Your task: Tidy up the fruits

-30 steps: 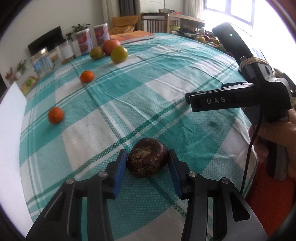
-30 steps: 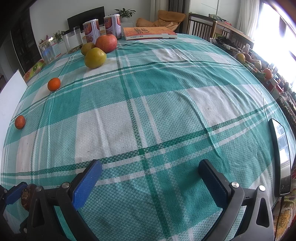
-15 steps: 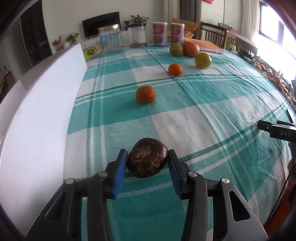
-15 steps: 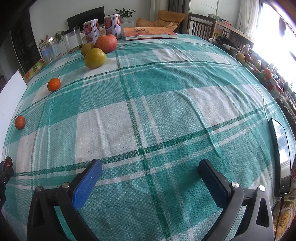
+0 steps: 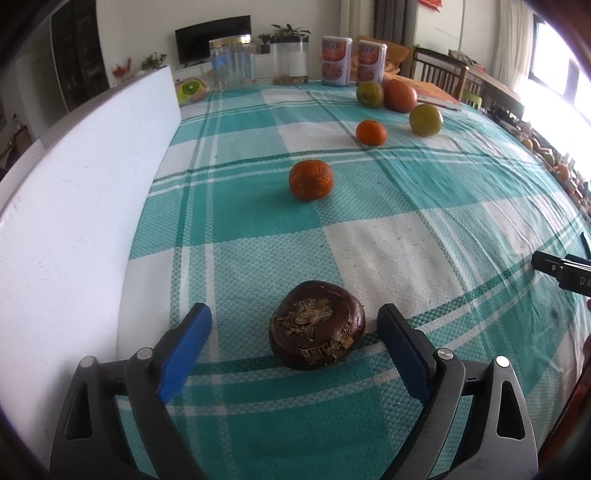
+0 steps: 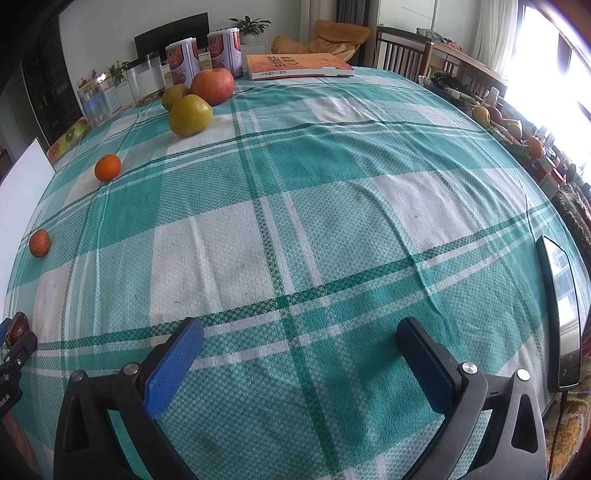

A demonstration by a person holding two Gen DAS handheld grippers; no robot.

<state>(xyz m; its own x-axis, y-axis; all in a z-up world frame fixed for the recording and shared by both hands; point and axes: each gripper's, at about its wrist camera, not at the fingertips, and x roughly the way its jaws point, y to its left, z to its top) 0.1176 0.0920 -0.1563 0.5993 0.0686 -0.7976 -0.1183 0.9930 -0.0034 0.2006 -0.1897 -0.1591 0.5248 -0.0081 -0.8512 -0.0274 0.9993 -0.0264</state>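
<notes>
Left wrist — dark fruit (image 5: 317, 325), scarred face camera-ward

A big table (image 6: 332, 206) wears a green and white checked cloth. Behind it is a white wall (image 6: 110, 22) with a black TV (image 5: 212, 38) and green plants (image 6: 249, 24). Wooden chairs (image 6: 400, 53) stand at the far side. Bright light comes through the window (image 6: 546, 48) on the right.

Far ahead of the tool, two printed cans (image 5: 335, 61) stand beside clear jars (image 5: 232, 62) at the checked tablecloth's (image 5: 388, 243) far edge. A white board (image 5: 74, 206) runs along its left, and an orange book (image 6: 297, 65) lies far ahead.
</notes>
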